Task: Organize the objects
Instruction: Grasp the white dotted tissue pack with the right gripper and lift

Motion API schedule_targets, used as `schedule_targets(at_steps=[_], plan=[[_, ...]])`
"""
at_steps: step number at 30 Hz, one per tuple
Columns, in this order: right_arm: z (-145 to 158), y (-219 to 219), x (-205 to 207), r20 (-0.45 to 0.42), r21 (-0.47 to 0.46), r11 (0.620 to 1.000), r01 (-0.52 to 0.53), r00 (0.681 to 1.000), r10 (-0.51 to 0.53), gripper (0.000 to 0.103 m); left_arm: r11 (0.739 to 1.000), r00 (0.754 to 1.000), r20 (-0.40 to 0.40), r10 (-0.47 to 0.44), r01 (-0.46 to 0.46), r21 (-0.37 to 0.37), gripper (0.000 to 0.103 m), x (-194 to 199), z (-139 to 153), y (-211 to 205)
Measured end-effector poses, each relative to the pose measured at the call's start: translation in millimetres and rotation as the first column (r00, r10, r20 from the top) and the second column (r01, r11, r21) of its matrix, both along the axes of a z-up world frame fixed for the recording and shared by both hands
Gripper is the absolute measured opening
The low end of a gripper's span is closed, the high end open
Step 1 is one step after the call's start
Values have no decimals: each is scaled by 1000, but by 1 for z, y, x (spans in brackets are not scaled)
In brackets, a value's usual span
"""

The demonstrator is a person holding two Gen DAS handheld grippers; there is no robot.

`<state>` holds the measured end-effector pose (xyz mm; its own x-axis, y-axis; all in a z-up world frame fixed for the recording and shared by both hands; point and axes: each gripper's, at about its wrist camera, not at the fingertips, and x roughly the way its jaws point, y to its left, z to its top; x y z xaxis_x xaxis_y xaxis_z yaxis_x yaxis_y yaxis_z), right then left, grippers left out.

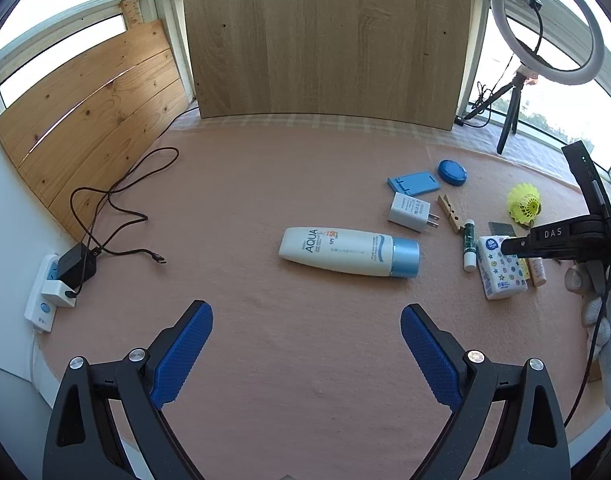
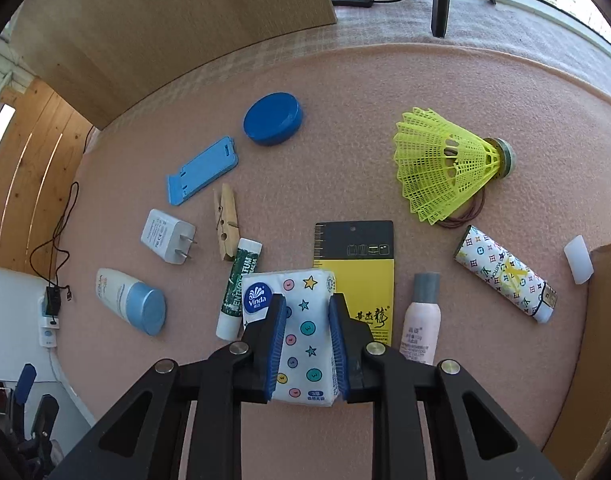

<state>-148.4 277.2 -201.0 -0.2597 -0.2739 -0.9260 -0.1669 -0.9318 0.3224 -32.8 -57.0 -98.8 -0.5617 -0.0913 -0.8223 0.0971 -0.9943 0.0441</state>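
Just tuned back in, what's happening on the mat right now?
The right tongs are closed on the tissue pack, which sits among small items on the pink mat: a lip balm stick, a yellow card and a pink spray bottle right beside it. The left tongs are open and holding nothing, pointed toward the sunscreen bottle lying on its side in front of them.

**Object count, one of each kind**

One tissue pack (image 2: 301, 332). One sunscreen bottle (image 1: 349, 252). One lip balm stick (image 2: 239, 288). One clothespin (image 2: 226, 222). One charger plug (image 2: 167, 236). One blue phone stand (image 2: 203, 170). One blue round case (image 2: 272, 118). One shuttlecock (image 2: 445, 168). One yellow-black card (image 2: 355, 272). One pink spray bottle (image 2: 421, 320). One patterned lighter (image 2: 505, 274). One hair tie (image 2: 471, 214).
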Motion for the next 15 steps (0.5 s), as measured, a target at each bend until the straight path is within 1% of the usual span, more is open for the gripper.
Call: schedule_targets(at_steps=[2, 5, 9, 15], plan=[[0, -11, 12, -10, -3, 1000, -23, 1000, 23, 20, 1000, 1000, 0, -10, 10, -2, 97, 0, 0, 3], [-4, -24, 29, -5, -48, 998, -47, 999, 47, 20, 1000, 1000, -6, -23, 23, -2, 97, 1, 2, 8], [-5, -42, 52, -5, -58, 995, -87, 996, 87, 20, 999, 999, -2, -41, 41, 6, 97, 2, 1, 13], [-7, -51, 85, -16, -58, 996, -61, 998, 60, 20, 995, 995, 33, -95, 95, 26, 96, 2, -10, 27]])
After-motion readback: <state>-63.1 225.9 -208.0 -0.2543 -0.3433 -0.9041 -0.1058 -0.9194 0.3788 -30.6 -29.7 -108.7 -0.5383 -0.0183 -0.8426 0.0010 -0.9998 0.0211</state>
